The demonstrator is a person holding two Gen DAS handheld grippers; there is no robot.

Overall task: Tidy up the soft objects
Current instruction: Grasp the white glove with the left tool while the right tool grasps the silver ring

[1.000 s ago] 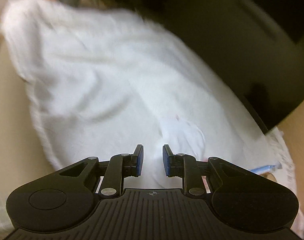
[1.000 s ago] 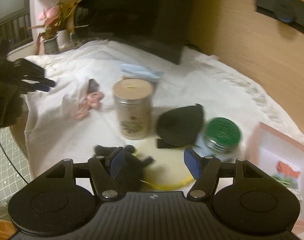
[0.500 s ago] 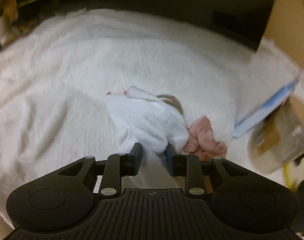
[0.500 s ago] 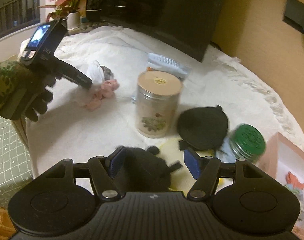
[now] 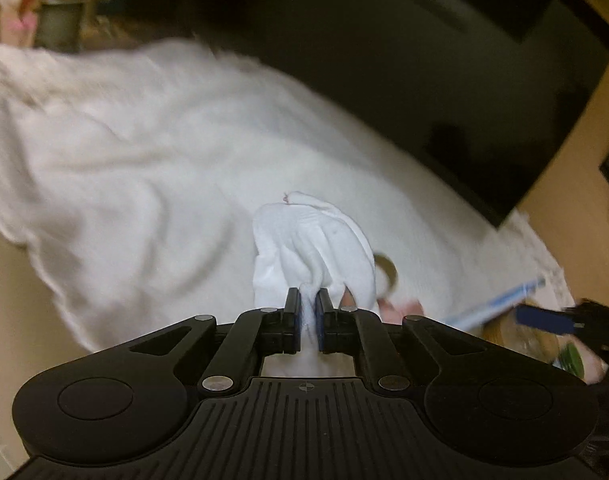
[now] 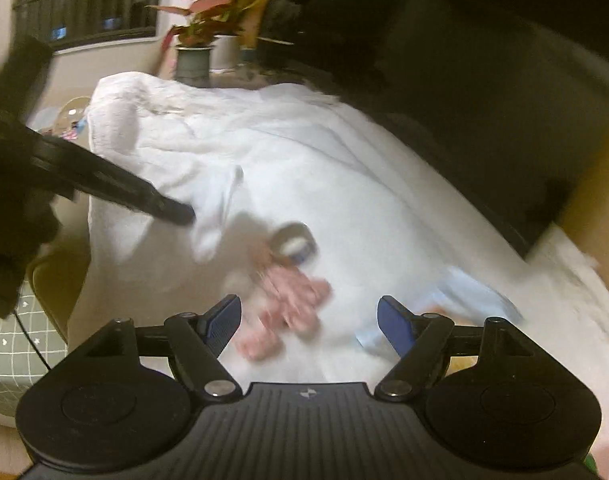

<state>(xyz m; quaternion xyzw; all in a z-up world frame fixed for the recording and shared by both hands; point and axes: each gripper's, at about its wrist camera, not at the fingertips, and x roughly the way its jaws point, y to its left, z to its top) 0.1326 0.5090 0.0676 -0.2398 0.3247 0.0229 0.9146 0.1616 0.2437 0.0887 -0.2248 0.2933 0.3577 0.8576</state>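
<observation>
My left gripper (image 5: 308, 300) is pinched tight on the white cloth (image 5: 316, 248), which bunches just above the sheet (image 5: 144, 160). My right gripper (image 6: 308, 316) has just been opening, jaws wide and empty, over the pink cloth (image 6: 288, 304).

White sock (image 5: 312, 248): soft ribbed knit cloth; white table cover (image 5: 144, 152): nubbly matt fabric; pink item (image 6: 292, 304): fuzzy cloth; left gripper (image 5: 308, 312): matt black plastic, ribbed base.

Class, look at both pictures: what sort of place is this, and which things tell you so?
Probably a living room at home: a large dark screen, a potted plant and a white cloth covering a table.
</observation>
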